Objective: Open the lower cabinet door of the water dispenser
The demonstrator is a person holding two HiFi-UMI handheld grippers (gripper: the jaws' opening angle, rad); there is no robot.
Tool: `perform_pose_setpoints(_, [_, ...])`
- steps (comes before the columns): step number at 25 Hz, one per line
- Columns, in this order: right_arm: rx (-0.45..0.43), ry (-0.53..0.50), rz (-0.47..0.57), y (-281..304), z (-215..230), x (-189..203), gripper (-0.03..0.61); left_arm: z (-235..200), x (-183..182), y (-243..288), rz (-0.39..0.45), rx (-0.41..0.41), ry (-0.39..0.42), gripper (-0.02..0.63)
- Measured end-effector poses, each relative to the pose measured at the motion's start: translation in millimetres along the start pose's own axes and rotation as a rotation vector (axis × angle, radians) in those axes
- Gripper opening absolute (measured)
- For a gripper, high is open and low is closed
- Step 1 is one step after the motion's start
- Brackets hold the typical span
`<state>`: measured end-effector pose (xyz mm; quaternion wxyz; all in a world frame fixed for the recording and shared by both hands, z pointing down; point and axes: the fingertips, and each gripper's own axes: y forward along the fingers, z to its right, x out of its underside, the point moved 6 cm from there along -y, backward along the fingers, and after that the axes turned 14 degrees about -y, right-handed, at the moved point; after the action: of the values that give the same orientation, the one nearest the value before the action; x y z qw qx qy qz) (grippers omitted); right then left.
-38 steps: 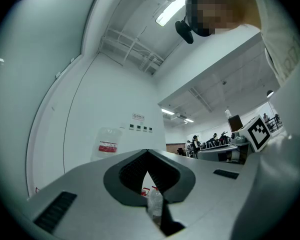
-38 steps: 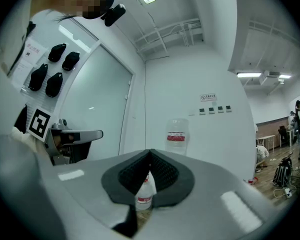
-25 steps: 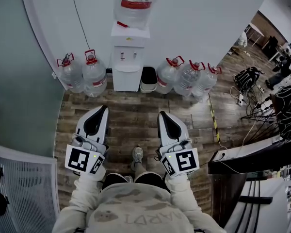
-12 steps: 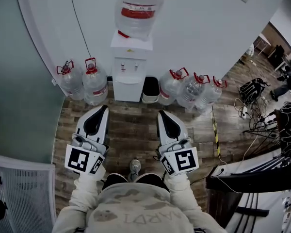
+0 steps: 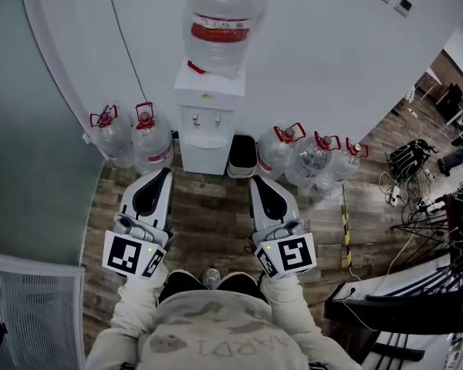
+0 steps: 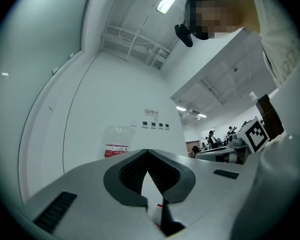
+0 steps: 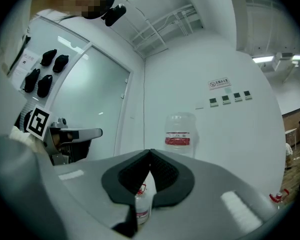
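Head view, water dispenser (image 5: 206, 122): stands against the white wall, with an inverted water bottle (image 5: 222, 18) on top.
Head view, lower cabinet door (image 5: 201, 159): the front panel below the taps. It looks closed, and the steep angle shows no handle or edge.
Head view, surroundings: spare water jugs (image 5: 150, 141) sit on the floor on both sides, and a black bin (image 5: 243, 153) is just beside the dispenser.
Head view, left gripper (image 5: 163, 173): held out ahead of the person, pointing at the dispenser and well apart from it.
Head view, right gripper (image 5: 256, 179): held parallel to the left one and likewise touching nothing.
Left gripper view, jaws: the tips meet with nothing between them. The bottle shows on the wall side beyond.
Right gripper view, jaws: pressed together and empty. The bottle stands beyond them, well apart.
Step in hand: probably the approach, since nothing has reached the door yet.
Next move: probably coming closer and bringing one gripper down to the door. Its jaws must part to take the door's edge or pull, which cannot be found from here.
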<state>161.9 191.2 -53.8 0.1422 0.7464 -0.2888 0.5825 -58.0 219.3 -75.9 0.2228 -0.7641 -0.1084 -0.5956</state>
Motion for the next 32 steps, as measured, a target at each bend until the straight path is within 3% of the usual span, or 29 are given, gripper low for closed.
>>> perform_pose_setpoints(13, [-0.021, 0.018, -0.007, 47.8, 27.9, 27.3, 0.009, -29.2, 13.8, 45.3, -0.013, -0.021, 0.004, 0.002])
perform_pose_setpoints(32, [0.104, 0.021, -0.046, 182.4, 70.4, 54.6, 0.009, -146.5, 15.8, 167.3, -0.046, 0.093, -0.027, 0.003])
